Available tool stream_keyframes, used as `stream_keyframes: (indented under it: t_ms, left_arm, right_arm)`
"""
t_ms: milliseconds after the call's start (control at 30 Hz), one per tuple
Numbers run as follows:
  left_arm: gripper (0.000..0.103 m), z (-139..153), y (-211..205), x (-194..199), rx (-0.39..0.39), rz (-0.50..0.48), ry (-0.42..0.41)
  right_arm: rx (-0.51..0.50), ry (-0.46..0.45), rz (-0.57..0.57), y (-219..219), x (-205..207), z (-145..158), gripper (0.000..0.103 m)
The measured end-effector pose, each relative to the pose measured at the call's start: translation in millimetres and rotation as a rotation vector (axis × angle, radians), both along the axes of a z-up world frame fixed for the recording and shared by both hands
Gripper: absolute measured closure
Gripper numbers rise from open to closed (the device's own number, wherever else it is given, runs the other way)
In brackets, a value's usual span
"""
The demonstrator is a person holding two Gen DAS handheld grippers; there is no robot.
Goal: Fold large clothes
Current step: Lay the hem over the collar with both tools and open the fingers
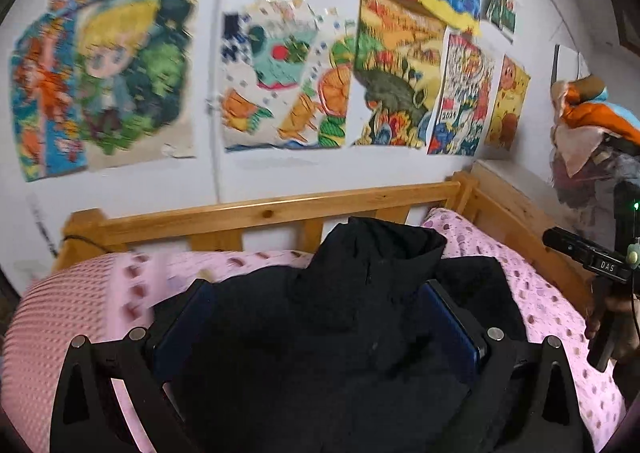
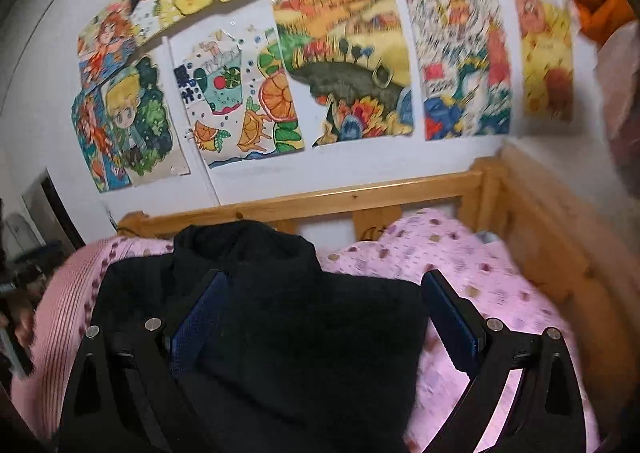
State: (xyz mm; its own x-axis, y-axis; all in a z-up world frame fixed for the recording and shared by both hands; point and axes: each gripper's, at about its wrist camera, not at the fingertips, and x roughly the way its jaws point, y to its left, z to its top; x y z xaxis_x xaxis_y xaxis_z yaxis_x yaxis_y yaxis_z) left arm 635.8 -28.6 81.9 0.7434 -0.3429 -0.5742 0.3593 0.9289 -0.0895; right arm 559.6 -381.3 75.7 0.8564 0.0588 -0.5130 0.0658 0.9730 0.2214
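On the pink bed [image 1: 552, 317], the black garment [image 1: 360, 293] lies bunched toward the far wooden rail [image 1: 280, 209]. The left claw [image 1: 316, 317] is spread around its folds; the right claw [image 2: 324, 313] is spread over its right edge. Folding seems midway; next likely calls for pinching an edge.

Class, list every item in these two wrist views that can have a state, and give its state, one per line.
Black garment: bunched on the bed, not folded flat.
Left gripper: open, fingers either side of the garment.
Right gripper: open, garment between its fingers.
Pink bedspread: rumpled.
Wall drawings: hanging, some edges curling.
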Motion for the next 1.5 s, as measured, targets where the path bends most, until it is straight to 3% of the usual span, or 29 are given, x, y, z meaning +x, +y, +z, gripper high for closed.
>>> stream_keyframes:
  t_ms: [67, 100, 133, 233, 300, 333, 400, 433, 467, 500, 533, 600, 667, 833, 967, 1067, 1233, 1500]
  left_arm:
    - [0.0, -13.5, -19.9, 24.4, 0.044, 0.017, 0.033]
    - [0.0, -21.8, -31.7, 38.2, 0.102, 0.059, 0.061]
    - [0.002, -30.2, -41.5, 50.9, 0.147, 0.087, 0.083]
    - [0.005, -44.9, -56.0, 74.7, 0.183, 0.111, 0.083]
    - [0.007, -50.4, -60.1, 86.6, 0.17, 0.119, 0.079]
    - [0.013, -53.7, -62.1, 93.9, 0.154, 0.118, 0.088]
    - [0.037, -59.3, -64.0, 105.9, 0.136, 0.118, 0.109]
    - [0.06, -63.0, -64.6, 111.9, 0.13, 0.115, 0.127]
    - [0.082, -65.2, -63.8, 115.7, 0.119, 0.105, 0.138]
    - [0.089, -67.2, -63.5, 116.3, 0.104, 0.094, 0.144]
    - [0.091, -67.2, -63.0, 113.7, 0.101, 0.096, 0.138]
    - [0.094, -64.0, -61.6, 106.1, 0.094, 0.082, 0.112]
    - [0.095, -56.5, -55.5, 91.1, 0.062, 0.073, 0.076]
    - [0.097, -34.3, -30.5, 34.7, 0.028, 0.043, 0.03]
    - [0.097, -31.5, -22.3, -8.7, 0.073, 0.006, 0.028]
    - [0.097, -42.6, -15.8, -30.4, 0.111, -0.001, 0.074]
    - [0.097, -81.9, -14.8, -39.8, 0.19, 0.009, 0.167]
    - [0.098, -140.5, -23.4, -19.2, 0.221, -0.001, 0.262]
  right_arm:
    - [0.035, 0.01, 0.026, 1.6, 31.1, -16.9, 0.008]
    - [0.049, 0.015, 0.037, 3.4, 44.6, -24.6, 0.008]
    - [0.065, 0.02, 0.053, 5.3, 58.7, -32.8, 0.012]
    - [0.066, 0.071, 0.082, 11.7, 97.2, -60.0, 0.038]
    - [0.066, 0.082, 0.08, 12.8, 119.4, -72.9, 0.039]
    - [0.081, 0.081, 0.08, 12.8, 132.4, -80.9, 0.039]
    - [0.122, 0.087, 0.1, 13.9, 150.3, -90.4, 0.039]
    - [0.143, 0.089, 0.118, 17.1, 159.2, -95.6, 0.041]
    - [0.145, 0.08, 0.126, 20.4, 163.0, -98.0, 0.059]
    - [0.136, 0.075, 0.13, 24.7, 165.8, -99.9, 0.071]
    - [0.126, 0.071, 0.131, 27.9, 167.0, -100.8, 0.085]
    - [0.116, 0.026, 0.105, 31.3, 158.5, -98.5, 0.09]
    - [0.118, -0.034, 0.113, 27.0, 140.5, -92.7, 0.094]
    - [0.044, -0.064, 0.132, 13.0, 75.5, -73.7, 0.097]
    - [-0.049, -0.081, 0.184, 24.1, 17.6, -55.8, 0.098]
    - [-0.069, -0.059, 0.19, 33.9, -10.4, -50.7, 0.098]
    - [-0.13, 0.003, 0.179, 48.8, -21.8, -57.9, 0.099]
    - [-0.179, 0.167, 0.163, 57.5, 2.2, -113.5, 0.099]
